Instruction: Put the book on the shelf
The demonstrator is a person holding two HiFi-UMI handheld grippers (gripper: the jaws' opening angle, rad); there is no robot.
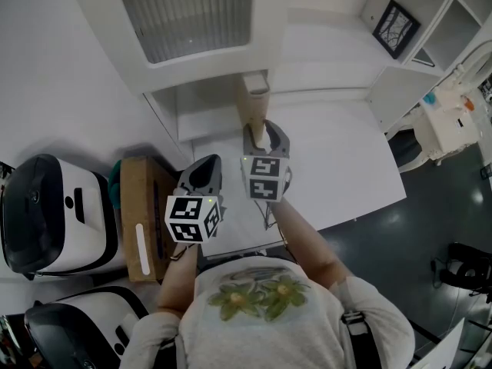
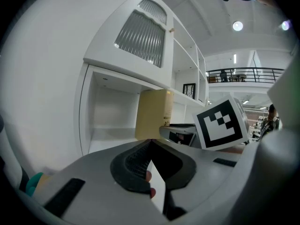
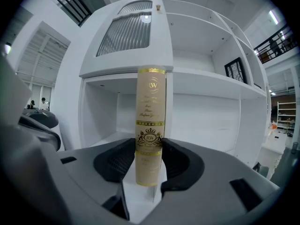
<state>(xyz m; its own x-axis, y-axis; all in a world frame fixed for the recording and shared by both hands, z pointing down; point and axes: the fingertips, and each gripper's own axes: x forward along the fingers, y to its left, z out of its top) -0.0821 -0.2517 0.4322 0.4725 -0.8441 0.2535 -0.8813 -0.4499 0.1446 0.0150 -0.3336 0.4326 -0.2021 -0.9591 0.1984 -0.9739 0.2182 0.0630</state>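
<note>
**A:** ok so where's the book right now?

**B:** The tall cream hardback book with gold print on its spine (image 3: 150, 121) is standing upright. The person's right tool (image 3: 149, 146) pinches it low down, with both pads pressed against the covers. It's right at the mouth of the lower open compartment of the white shelf unit (image 3: 211, 81), just below the cabinet door with ribbed glass (image 3: 124, 34). Can't tell if the book's bottom edge touches the shelf board or not.

**A:** and the other hand?

**B:** The left tool (image 2: 150, 141) has its jaws pressed together with nothing between them. In the head view it sits just left of the right tool and a bit further back from the shelf.

**A:** anything else lying around?

**B:** There's a white desk (image 1: 346, 167) under both tools. A brown cardboard box (image 1: 142, 206) sits on the left, and next to it are 2 rounded white-and-black devices (image 1: 54, 214). A black-framed picture (image 1: 396, 28) sits in a shelf compartment further right, well apart from the book.
</note>
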